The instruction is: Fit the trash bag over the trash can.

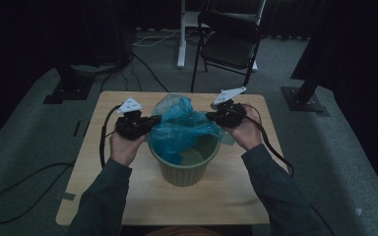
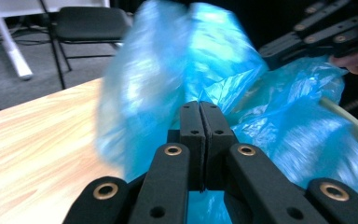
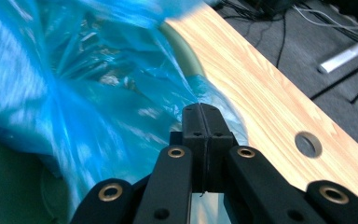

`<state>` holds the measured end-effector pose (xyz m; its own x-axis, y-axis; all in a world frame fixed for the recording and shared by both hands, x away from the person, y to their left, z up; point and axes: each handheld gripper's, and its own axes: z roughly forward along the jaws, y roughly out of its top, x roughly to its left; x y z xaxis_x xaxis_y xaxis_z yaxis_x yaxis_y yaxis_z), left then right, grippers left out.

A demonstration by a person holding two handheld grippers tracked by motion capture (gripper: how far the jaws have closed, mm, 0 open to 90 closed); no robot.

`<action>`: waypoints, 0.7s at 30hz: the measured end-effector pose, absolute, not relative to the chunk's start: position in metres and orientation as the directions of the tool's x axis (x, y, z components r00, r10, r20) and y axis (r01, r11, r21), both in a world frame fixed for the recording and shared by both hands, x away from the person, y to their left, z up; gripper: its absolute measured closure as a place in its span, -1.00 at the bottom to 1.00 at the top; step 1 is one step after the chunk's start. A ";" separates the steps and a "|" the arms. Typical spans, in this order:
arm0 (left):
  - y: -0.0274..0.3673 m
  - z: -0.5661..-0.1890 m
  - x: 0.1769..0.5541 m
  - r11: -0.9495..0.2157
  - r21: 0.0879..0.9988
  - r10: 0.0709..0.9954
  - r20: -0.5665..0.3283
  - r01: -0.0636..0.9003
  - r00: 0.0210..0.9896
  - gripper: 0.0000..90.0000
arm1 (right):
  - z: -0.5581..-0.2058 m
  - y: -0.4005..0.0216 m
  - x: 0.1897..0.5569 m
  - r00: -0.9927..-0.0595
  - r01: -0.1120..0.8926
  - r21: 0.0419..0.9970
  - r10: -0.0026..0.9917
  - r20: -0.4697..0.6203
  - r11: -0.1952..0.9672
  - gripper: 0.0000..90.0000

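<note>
A thin blue plastic bag (image 1: 182,125) lies bunched over the mouth of a pale green ribbed bin (image 1: 184,169) in the middle of the wooden table (image 1: 128,196). My left gripper (image 1: 158,119) is at the bag's left side and my right gripper (image 1: 209,116) at its right, with the film spread between them. In the left gripper view the jaws (image 2: 200,108) are pressed together on a fold of the bag (image 2: 168,60), and the other gripper (image 2: 265,50) is at the far side. In the right gripper view the jaws (image 3: 200,109) are shut on the bag's edge (image 3: 74,93) above the bin rim (image 3: 182,46).
A black folding chair (image 1: 229,42) and a white stand leg (image 1: 181,34) stand on the carpet beyond the table. Cables trail over the floor at the left (image 1: 24,187). A round hole (image 3: 307,143) is cut in the tabletop near its right edge.
</note>
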<state>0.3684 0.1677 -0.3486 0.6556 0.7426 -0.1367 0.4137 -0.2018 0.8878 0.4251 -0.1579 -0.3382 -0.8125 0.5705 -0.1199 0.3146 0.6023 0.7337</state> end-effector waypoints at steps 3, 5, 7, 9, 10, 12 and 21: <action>0.184 -0.354 0.364 -0.155 0.890 0.778 -0.158 0.429 0.608 0.97 | -0.340 -0.164 0.428 -0.793 0.350 0.733 0.601 -0.100 0.583 1.00; 0.194 -0.358 0.363 -0.128 0.886 0.798 -0.174 0.445 0.577 0.97 | -0.342 -0.168 0.431 -0.776 0.374 0.724 0.623 -0.098 0.579 1.00; 0.202 -0.364 0.364 -0.122 0.877 0.812 -0.181 0.464 0.555 0.97 | -0.345 -0.171 0.434 -0.757 0.402 0.713 0.646 -0.093 0.574 1.00; 0.209 -0.371 0.364 -0.113 0.868 0.824 -0.190 0.484 0.533 0.97 | -0.348 -0.175 0.437 -0.746 0.427 0.707 0.661 -0.076 0.563 1.00; 0.212 -0.374 0.365 -0.109 0.863 0.831 -0.194 0.494 0.521 0.97 | -0.350 -0.176 0.438 -0.742 0.440 0.703 0.668 -0.066 0.559 1.00; 0.219 -0.380 0.367 -0.101 0.851 0.844 -0.201 0.515 0.498 0.96 | -0.354 -0.179 0.441 -0.728 0.467 0.693 0.684 -0.050 0.548 1.00; 0.232 -0.381 0.369 -0.052 0.863 0.826 -0.246 0.503 0.507 0.63 | -0.356 -0.181 0.443 -0.726 0.483 0.695 0.687 -0.023 0.533 1.00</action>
<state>0.3692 0.2324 -0.3814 0.5074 0.8260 -0.2456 0.5029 -0.0525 0.8628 0.4433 -0.1815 -0.3562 -0.7258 0.6875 -0.0231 0.4827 0.5330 0.6949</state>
